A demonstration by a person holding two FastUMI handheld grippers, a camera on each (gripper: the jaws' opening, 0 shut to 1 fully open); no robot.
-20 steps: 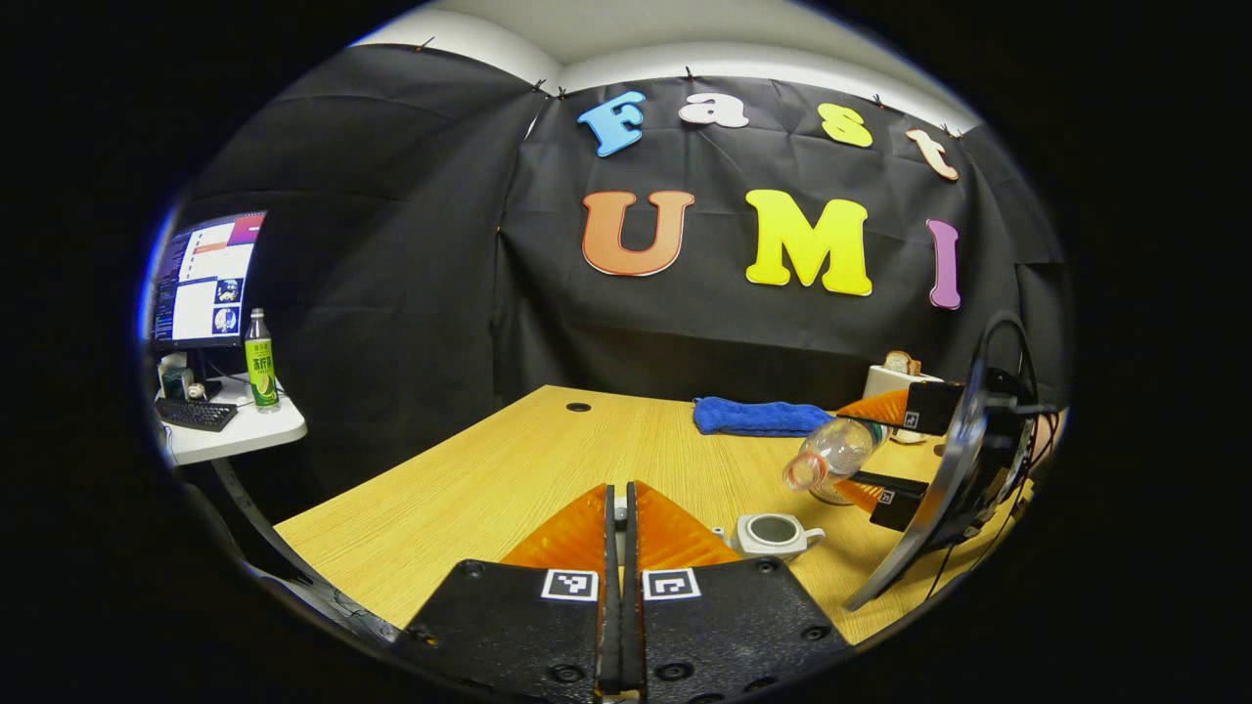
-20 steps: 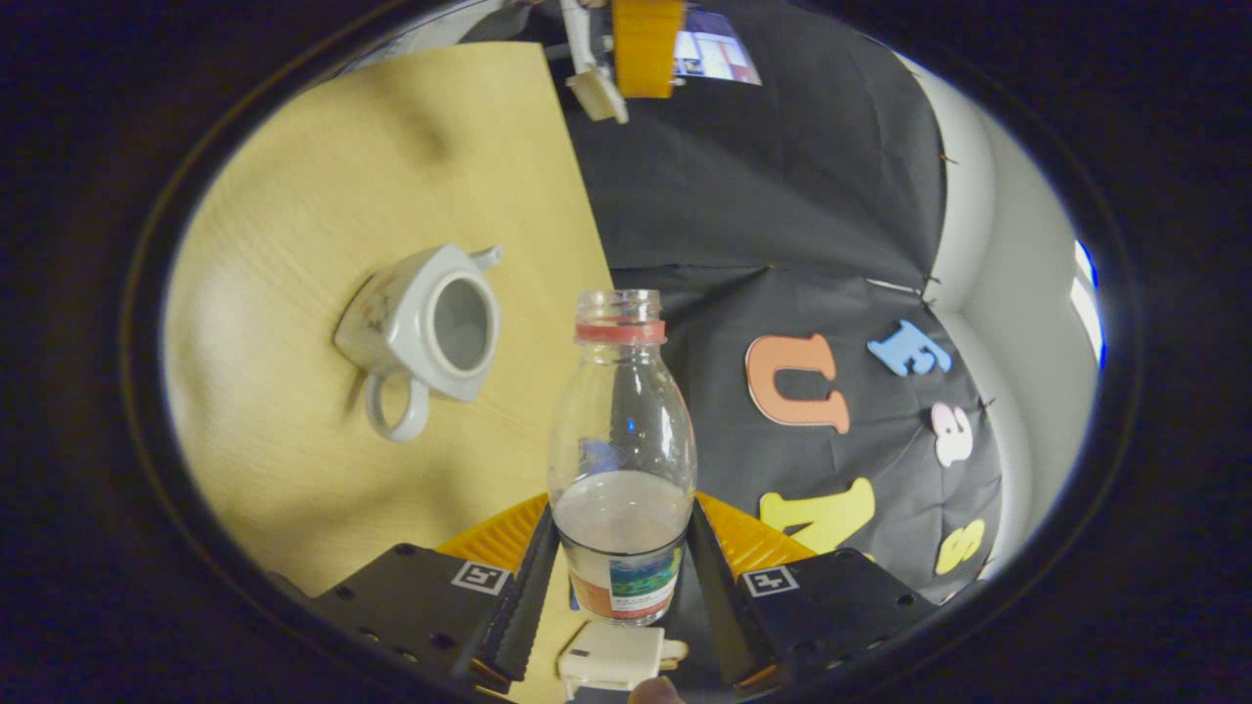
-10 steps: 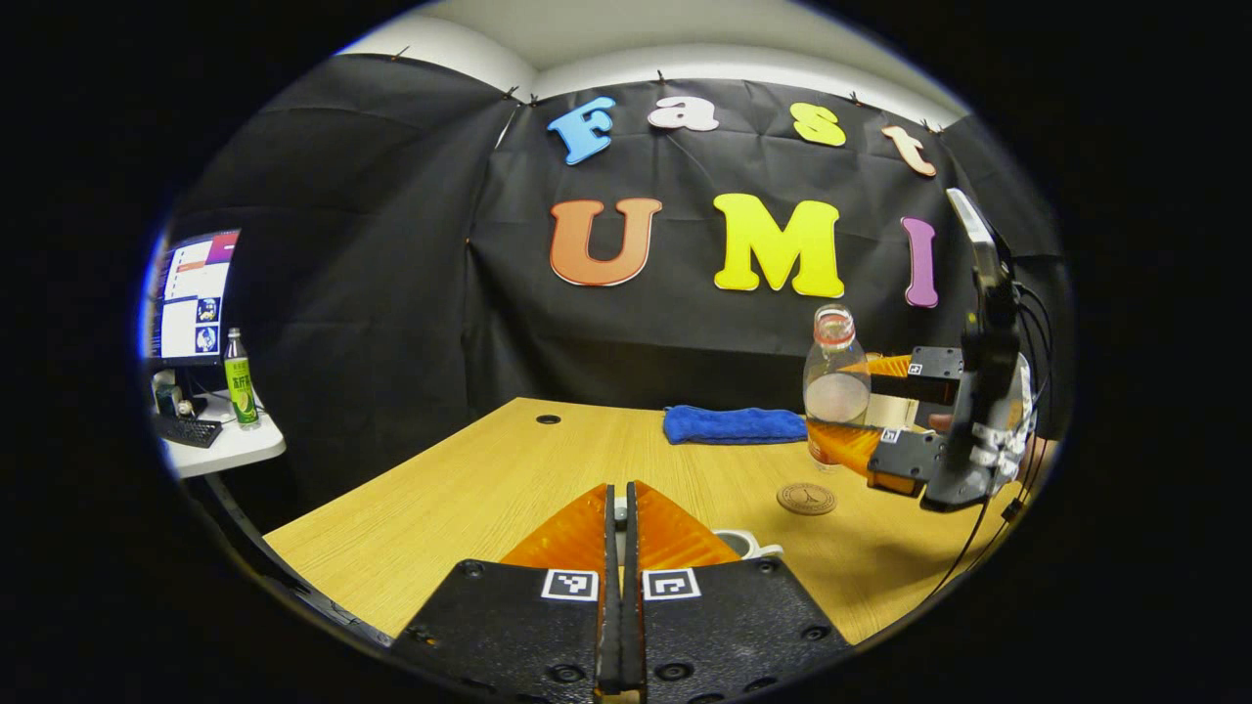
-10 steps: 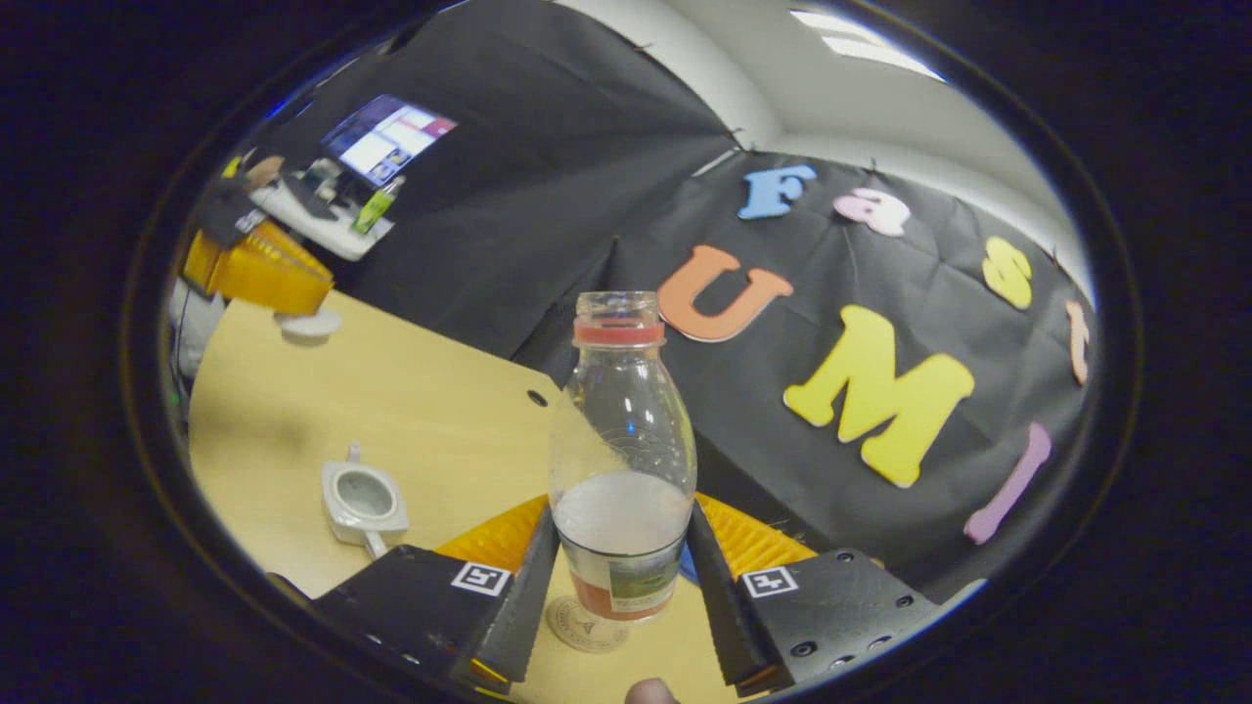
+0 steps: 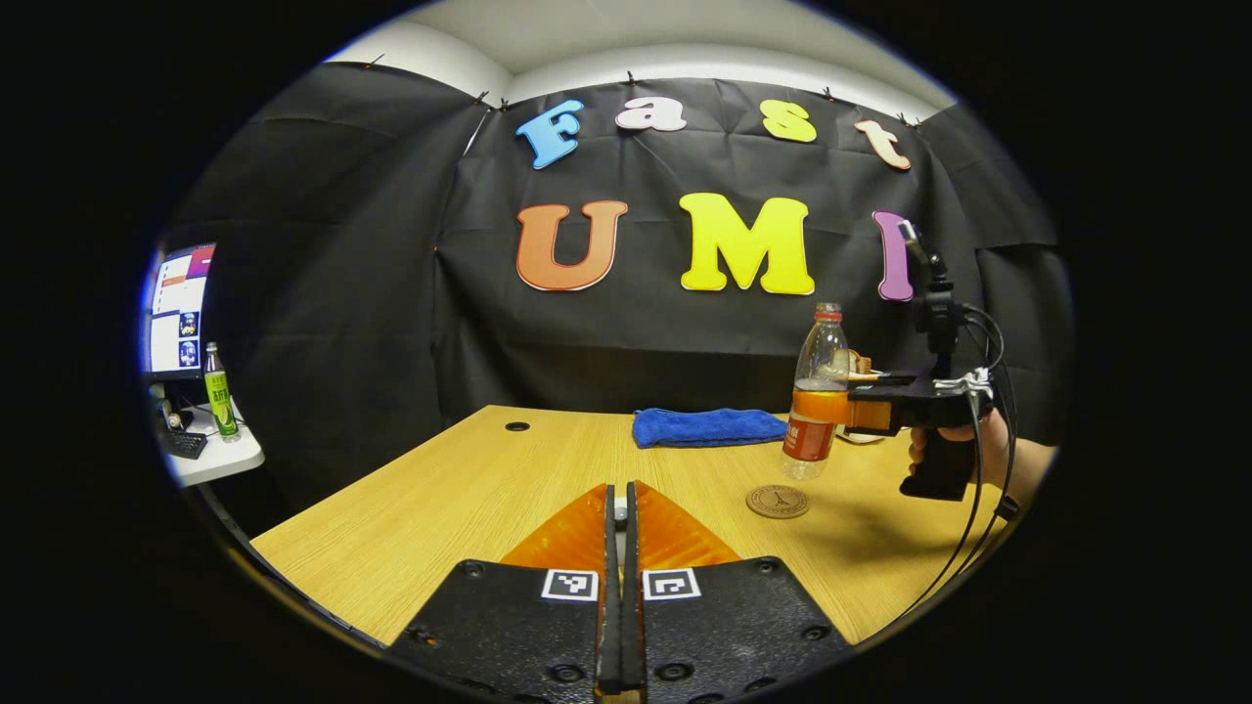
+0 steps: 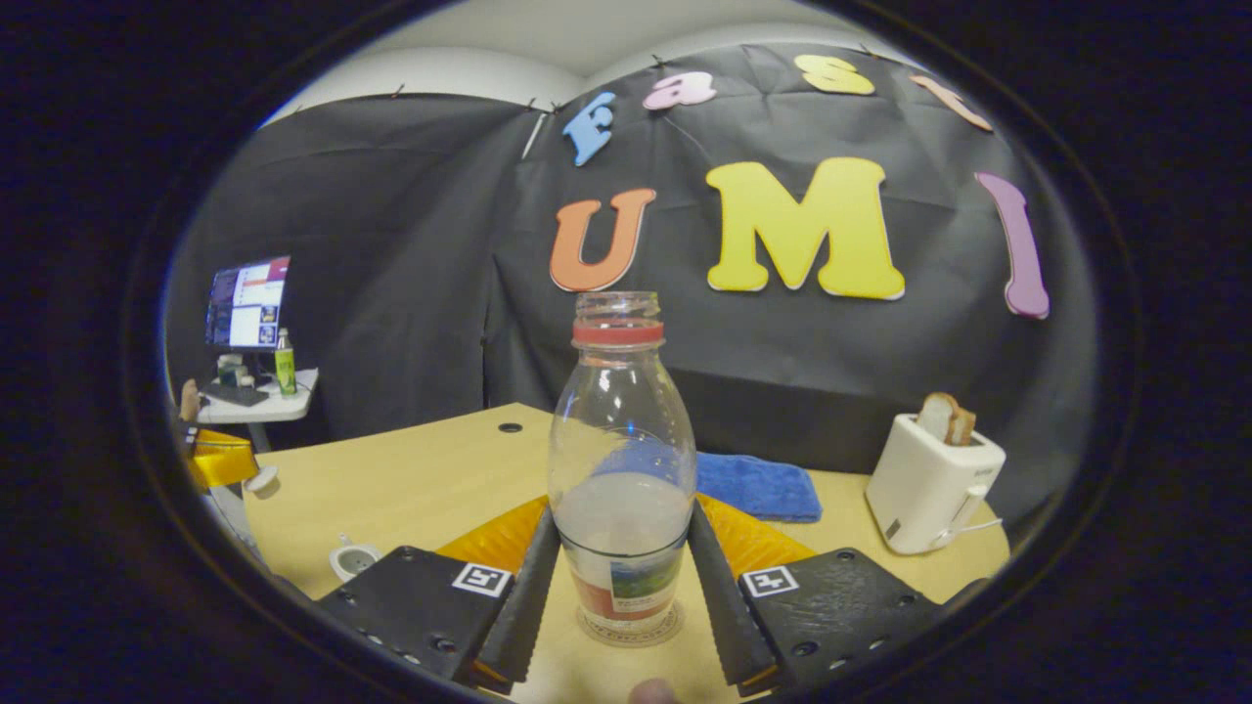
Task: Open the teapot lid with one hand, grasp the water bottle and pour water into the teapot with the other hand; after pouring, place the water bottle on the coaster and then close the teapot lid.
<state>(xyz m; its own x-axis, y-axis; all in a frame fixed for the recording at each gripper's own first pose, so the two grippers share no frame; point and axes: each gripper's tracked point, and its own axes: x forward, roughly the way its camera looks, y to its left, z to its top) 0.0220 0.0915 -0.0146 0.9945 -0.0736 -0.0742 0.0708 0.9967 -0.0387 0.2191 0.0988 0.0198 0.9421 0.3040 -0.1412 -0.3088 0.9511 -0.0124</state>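
Pale wood-grain counter (image 5: 469, 489), smooth flat top. Folded blue terry cloth (image 5: 706, 427) at its far edge, boxy white toaster (image 6: 929, 484) to the right. Right gripper (image 6: 623, 577) clamps the clear plastic water bottle (image 6: 622, 460) low on its label, upright, capless, partly filled, just above the round brown embossed coaster (image 5: 778, 501). Small white ceramic teapot (image 6: 354, 559), lid off, sits left. Left gripper (image 5: 619, 548) has its fingers pressed together; held item unclear.
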